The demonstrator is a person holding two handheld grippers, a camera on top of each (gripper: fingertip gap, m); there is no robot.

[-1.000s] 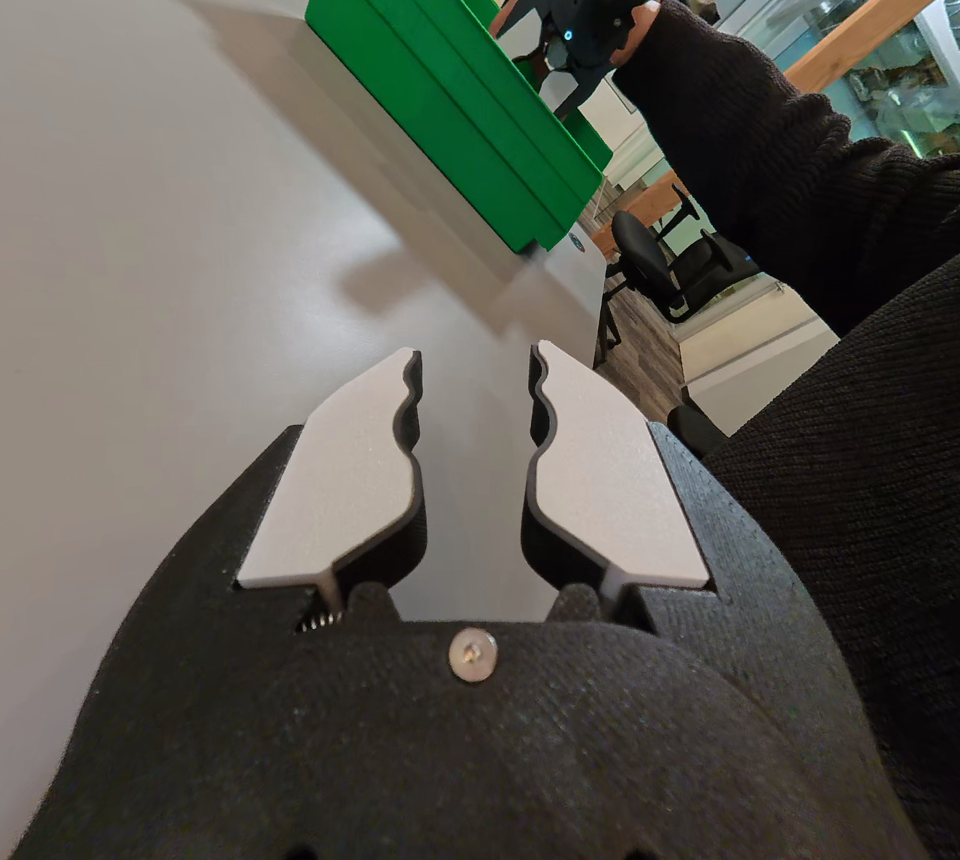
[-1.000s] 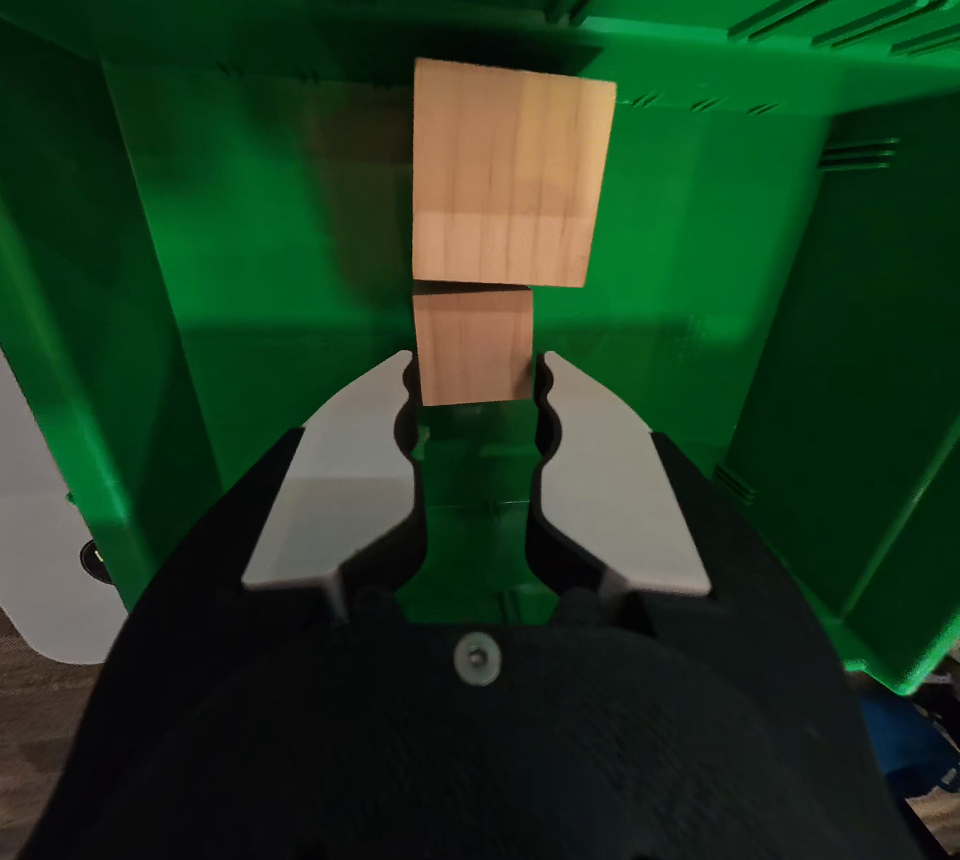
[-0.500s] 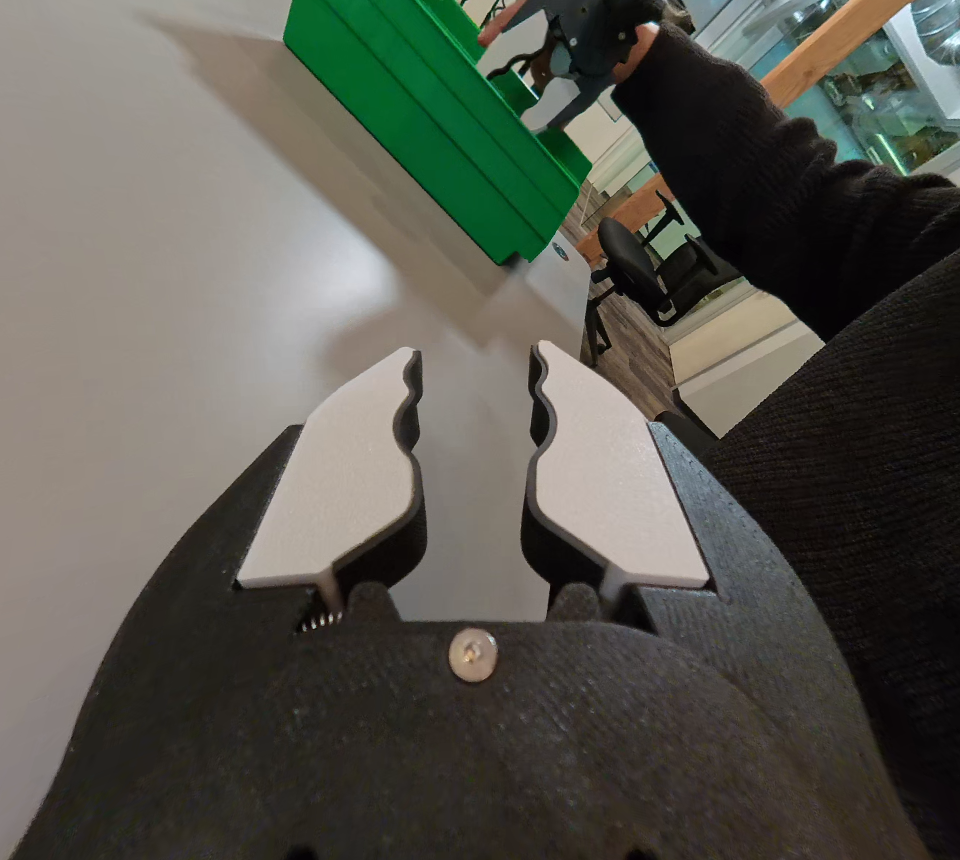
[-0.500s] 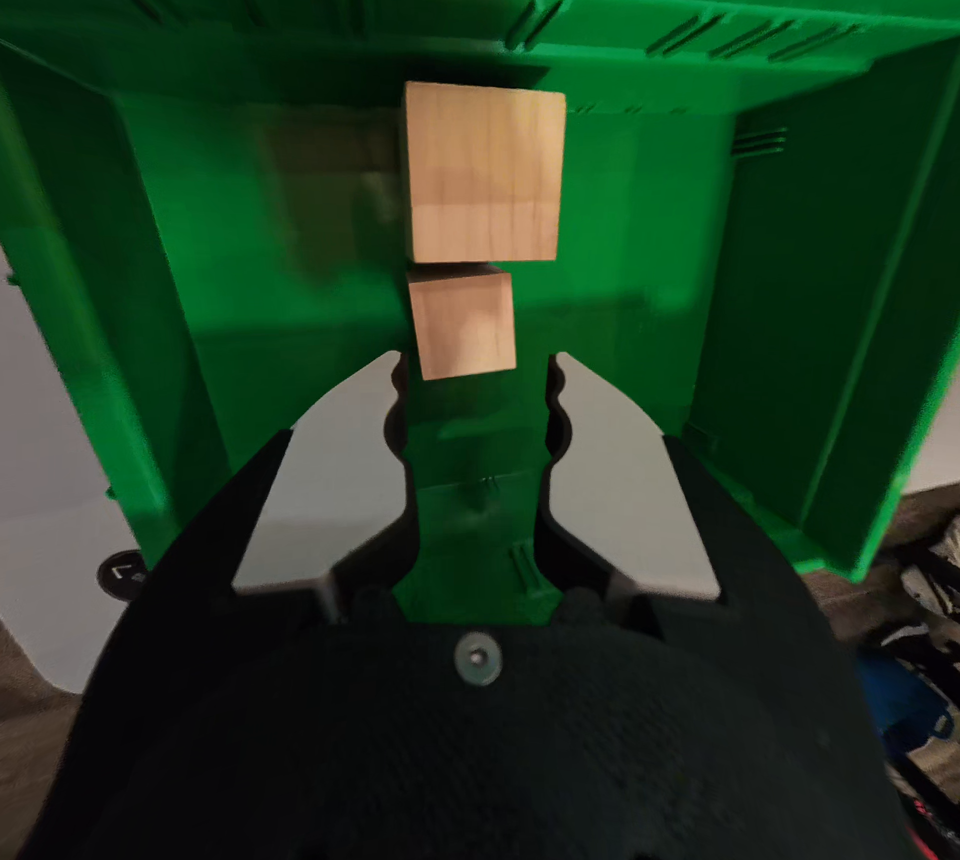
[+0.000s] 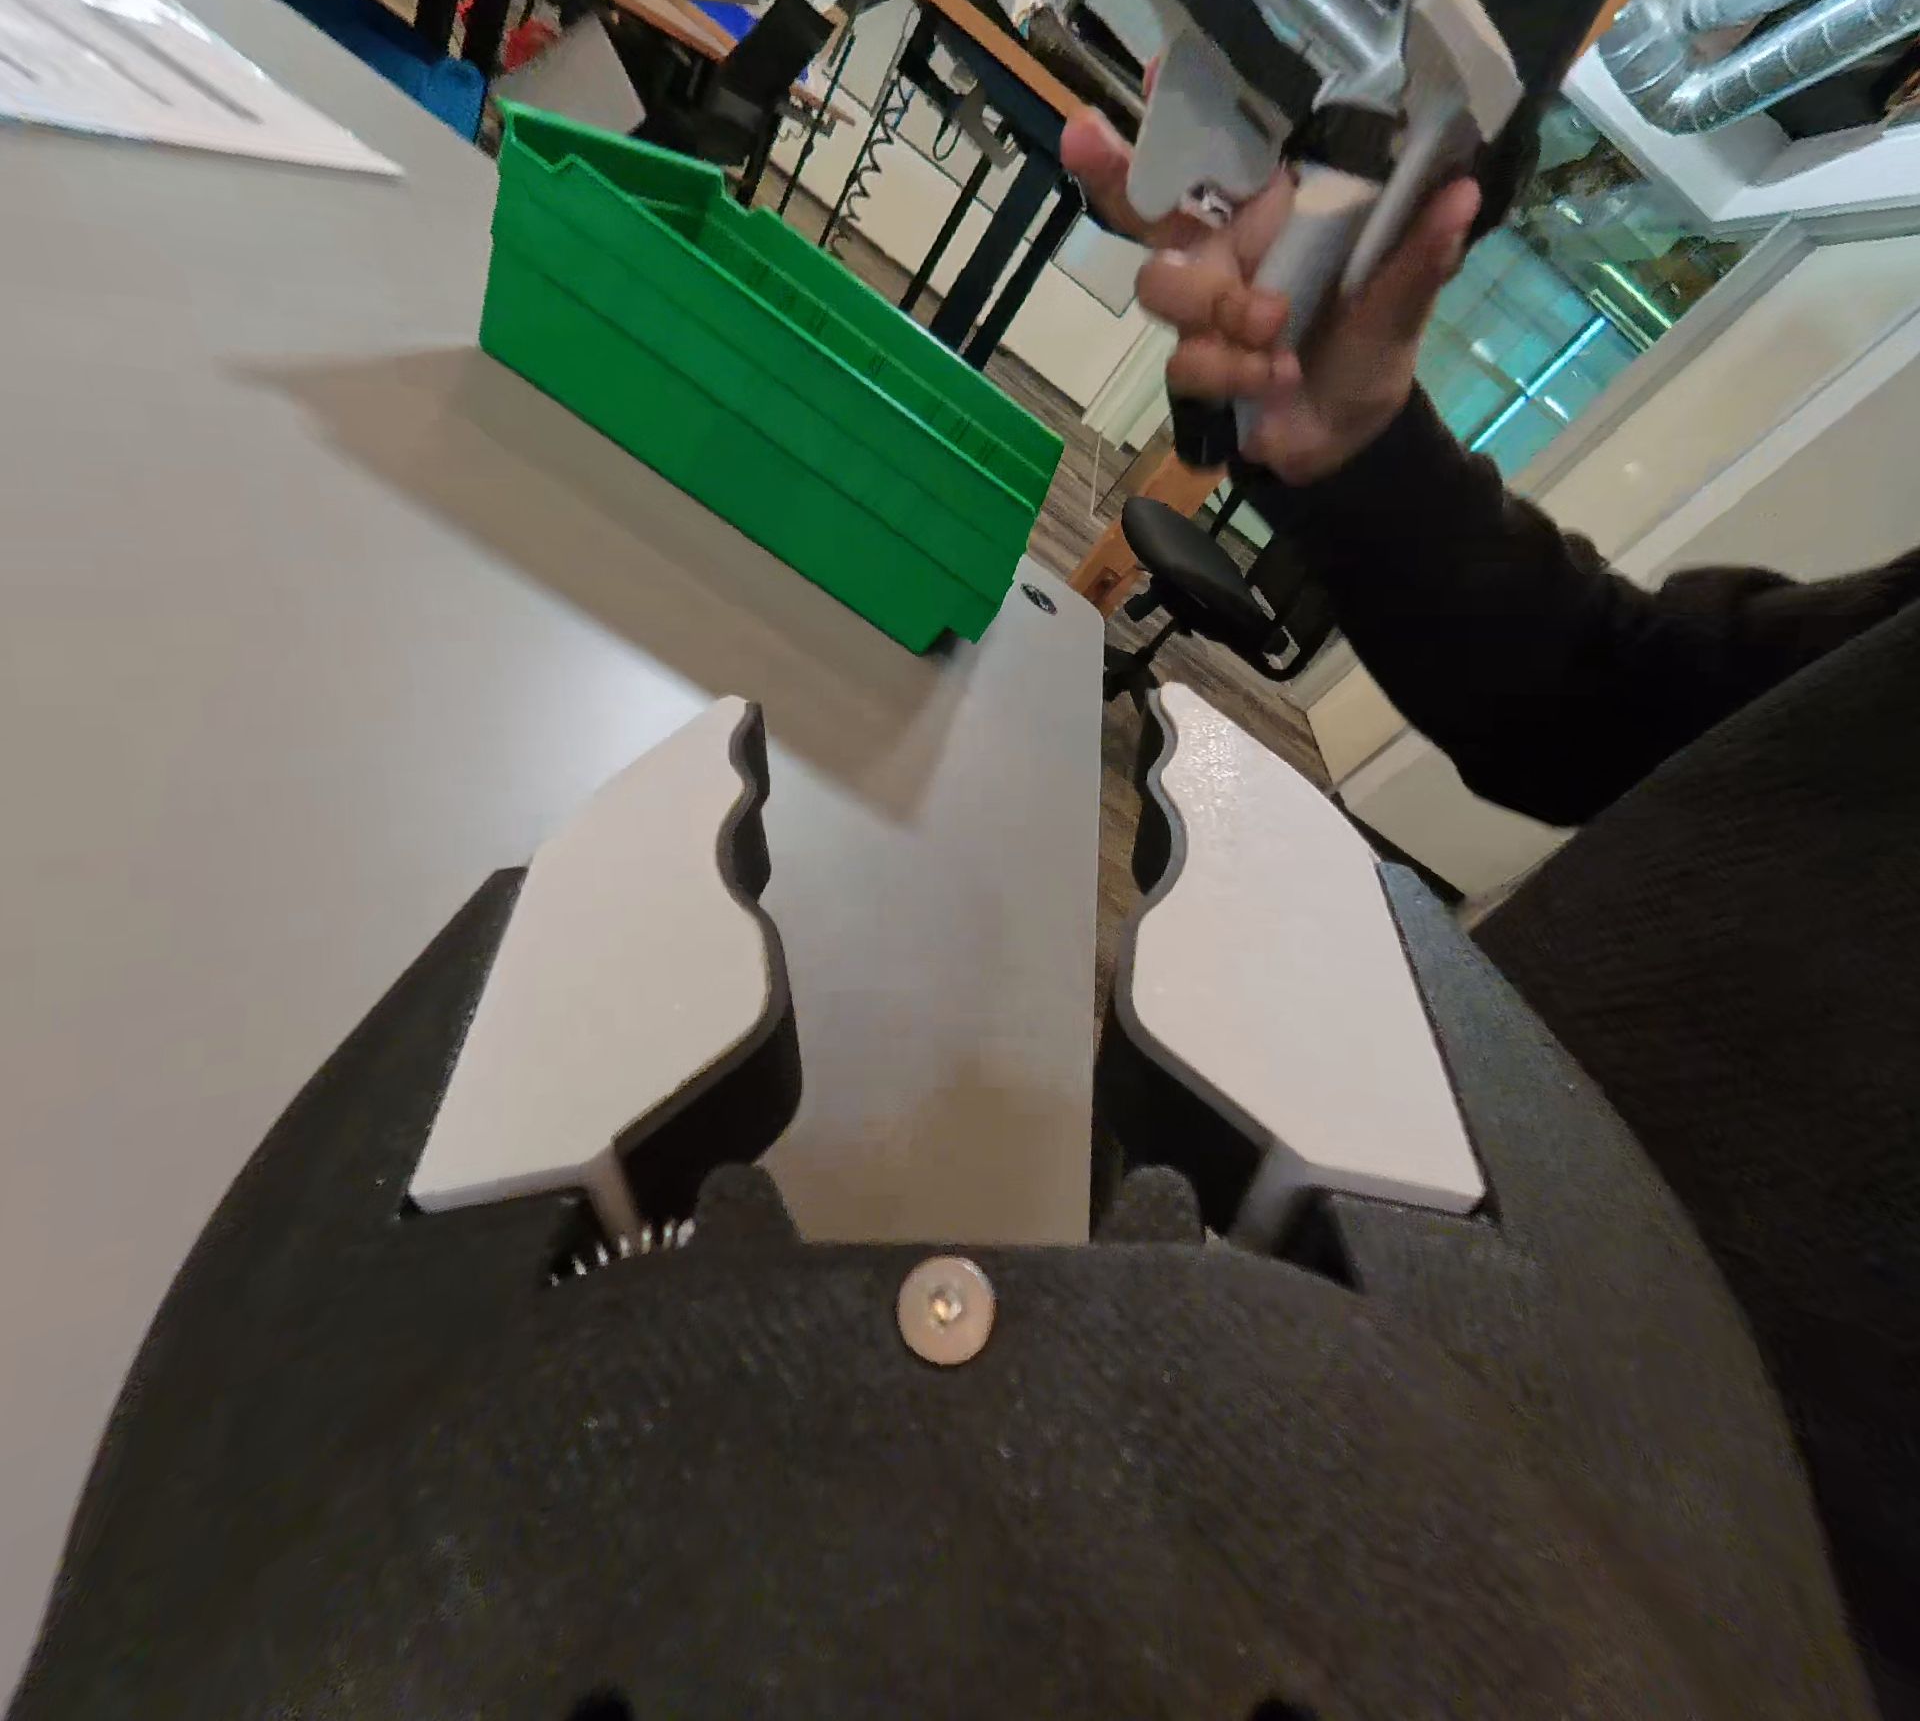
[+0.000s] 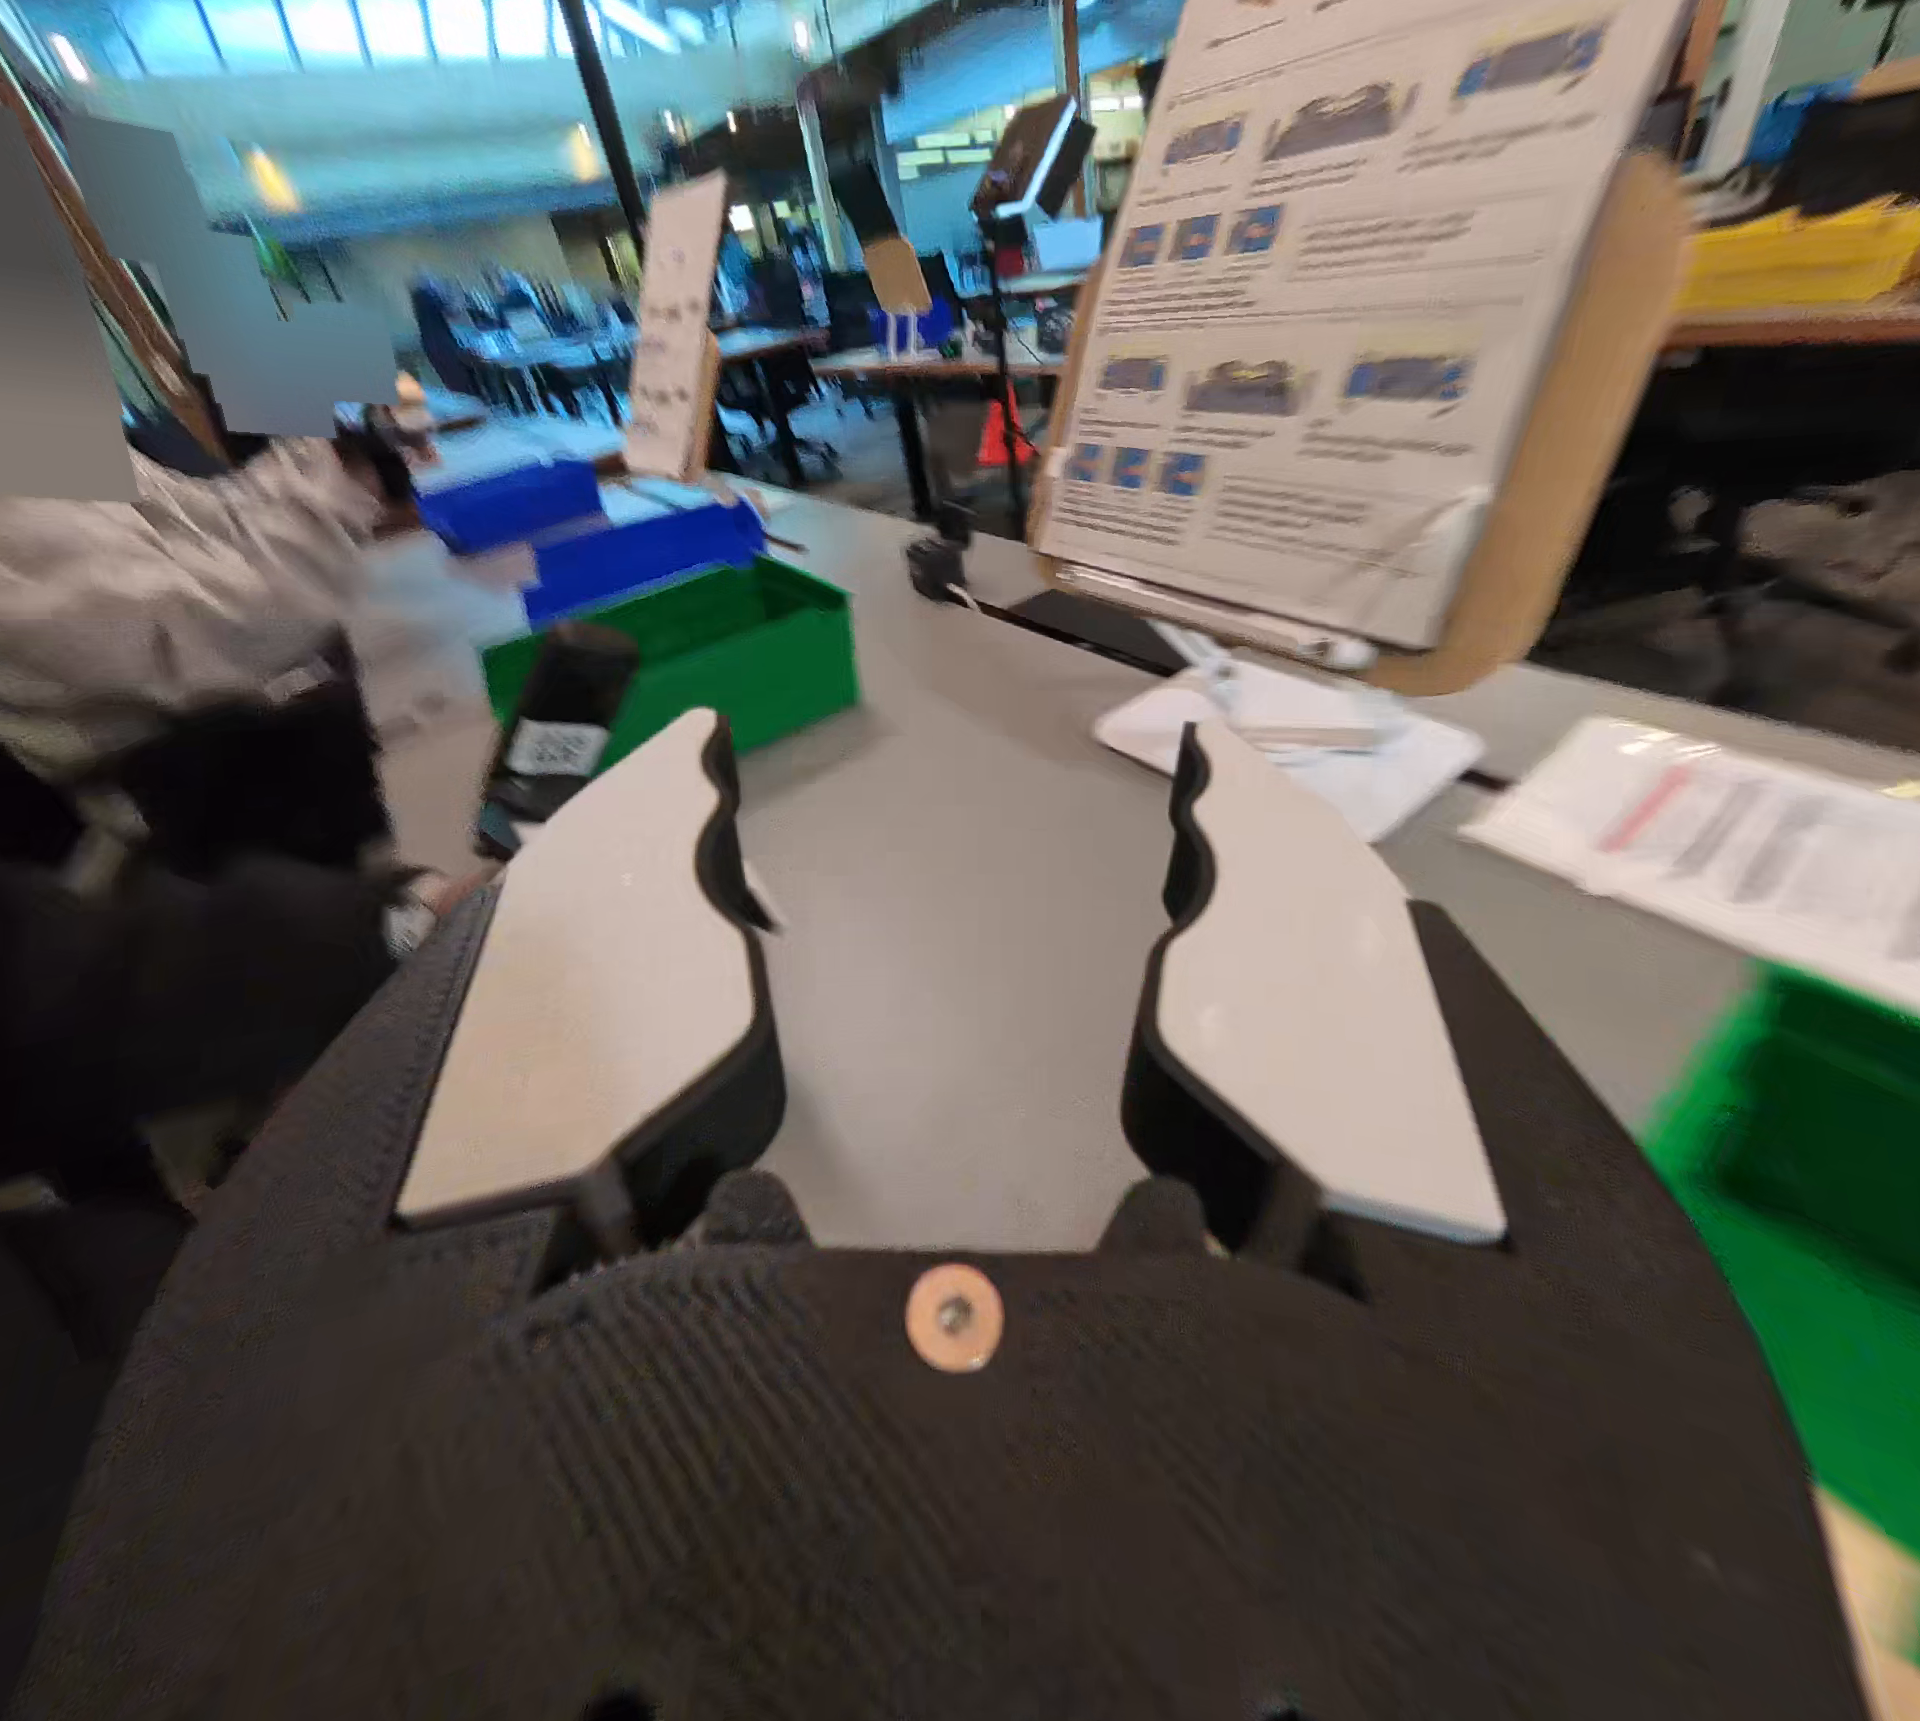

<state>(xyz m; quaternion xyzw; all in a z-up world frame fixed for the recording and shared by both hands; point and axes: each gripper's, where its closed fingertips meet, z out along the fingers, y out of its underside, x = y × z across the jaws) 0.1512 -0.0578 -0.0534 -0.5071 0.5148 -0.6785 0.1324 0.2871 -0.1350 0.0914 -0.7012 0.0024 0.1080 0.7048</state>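
Observation:
My left gripper point(image 5: 953, 705) is open and empty, low over the grey table point(image 5: 260, 736) near its right edge. A green bin point(image 5: 769, 383) stands ahead of it; its wall hides the inside. My right gripper point(image 6: 951, 731) is open wide and empty, held in the air above the table. In the left wrist view it shows at the upper right point(image 5: 1299, 40), gripped by a hand point(image 5: 1320, 362) above and to the right of the bin. A corner of the green bin point(image 6: 1808, 1152) sits at the lower right of the right wrist view.
A clipboard with a printed sheet point(image 6: 1351, 269) stands on a white base at the far side. Loose papers point(image 6: 1714, 840) lie to the right. A second green bin point(image 6: 727, 643) and blue bins point(image 6: 582, 528) are farther off. An office chair point(image 5: 1195, 570) stands past the table edge.
My right gripper let go of the small wooden block in the green bin, opened wide, and lifted up and out, turning away. My left gripper opened wider and tilted up.

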